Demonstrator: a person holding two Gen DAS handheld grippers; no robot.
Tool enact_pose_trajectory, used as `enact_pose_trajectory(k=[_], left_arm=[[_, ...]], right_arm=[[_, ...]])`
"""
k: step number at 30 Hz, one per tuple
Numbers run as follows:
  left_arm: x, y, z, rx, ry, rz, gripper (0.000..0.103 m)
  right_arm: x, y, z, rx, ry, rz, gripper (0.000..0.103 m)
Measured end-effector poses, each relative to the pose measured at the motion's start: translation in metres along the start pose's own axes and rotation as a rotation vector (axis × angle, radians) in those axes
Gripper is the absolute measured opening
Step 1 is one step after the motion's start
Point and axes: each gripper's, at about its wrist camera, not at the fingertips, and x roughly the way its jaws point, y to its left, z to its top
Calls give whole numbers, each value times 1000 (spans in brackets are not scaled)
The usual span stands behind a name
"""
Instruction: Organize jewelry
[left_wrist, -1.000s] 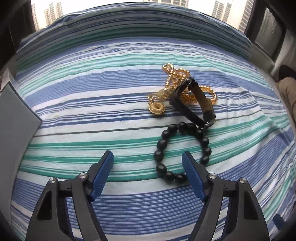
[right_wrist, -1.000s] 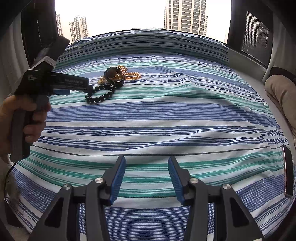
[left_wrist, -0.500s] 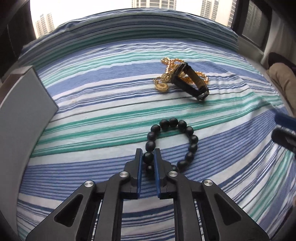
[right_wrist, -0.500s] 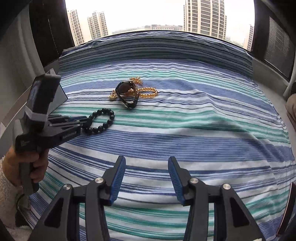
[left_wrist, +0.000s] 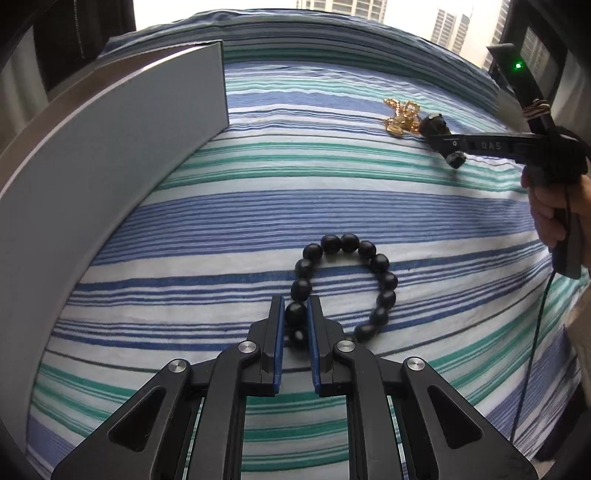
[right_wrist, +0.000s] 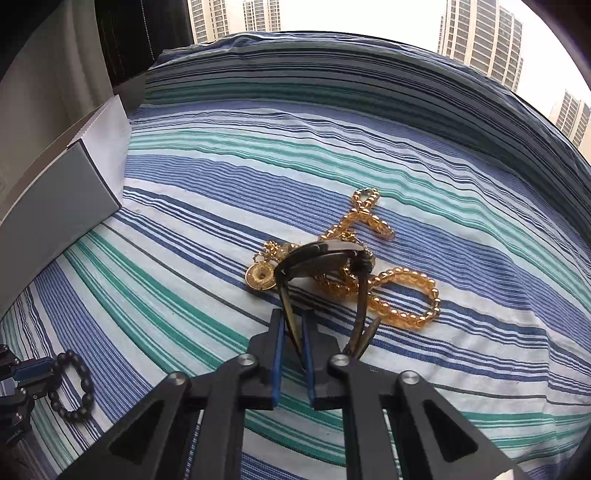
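Left wrist view looks along a bed covered in a blue, teal and white striped bedspread (left_wrist: 369, 177). At the bed's left edge stands a grey box (left_wrist: 122, 147), its flat wall facing the jewelry; it is probably where the pieces are meant to go. Near the bed's near edge, the left gripper (left_wrist: 295, 314) is clenched on a black bead bracelet (left_wrist: 380, 266). One bead sits squeezed between the blue pads, and the rest of the loop lies flat on the cloth, curving away to the right. Pinching a single bead likely gives a firm hold on a round, slippery strand. The beads are glossy, round and evenly sized.

Right wrist view shows the same box (right_wrist: 55, 206) at the left edge and the bracelet (right_wrist: 74, 387) low on the left. Toward the middle of the bed lies a tangled gold bead necklace (right_wrist: 406, 295) with a round gold pendant (right_wrist: 261, 277). Resting on top of it is a dark piece (right_wrist: 321, 258) with two thin strap-like arms; whether it is a watch or folded glasses cannot be told. The right gripper (right_wrist: 293, 332) is closed on its left arm, probably so it can be lifted clear of the gold chain without dragging it.
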Motion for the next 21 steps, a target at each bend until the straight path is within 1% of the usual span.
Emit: enact_pose_trajectory(k=[1, 2, 5, 7, 9, 10, 11, 12, 13, 14, 15, 18, 21], left_arm=[[-3, 4, -5, -4, 1, -4, 10], [-7, 7, -10, -8, 4, -9, 10], [-17, 14, -26, -20, 6, -19, 10], [-22, 17, -33, -31, 1, -15, 10], [-25, 19, -36, -45, -8, -1, 13], [-26, 20, -37, -55, -9, 12, 18], [-27, 22, -40, -63, -9, 19, 36], [-29, 23, -40, -69, -14, 26, 56], [-32, 23, -40, -76, -27, 36, 62], [-35, 24, -40, -81, -42, 43, 64], [-37, 24, -40, -81, -46, 42, 64], [-43, 26, -42, -95, -50, 40, 64], [-47, 27, -44, -105, -54, 41, 64]], right_arm=[[-8, 3, -4, -3, -4, -2, 5], [-17, 7, -9, -5, 3, -3, 5], [-50, 23, -38, 30, 78, 43, 5], [-70, 48, -67, -11, 118, 16, 5], [-82, 75, -100, -69, 130, -6, 5], [-84, 86, -114, -86, 140, -24, 6], [-85, 98, -125, -101, 134, -61, 7], [-87, 108, -134, -116, 116, -105, 11], [-91, 114, -141, -124, 101, -141, 25], [-96, 119, -145, -120, 87, -160, 37], [-103, 123, -147, -105, 65, -163, 38], [-118, 131, -148, -68, 21, -179, 39], [-129, 136, -145, -70, -2, -206, 39]])
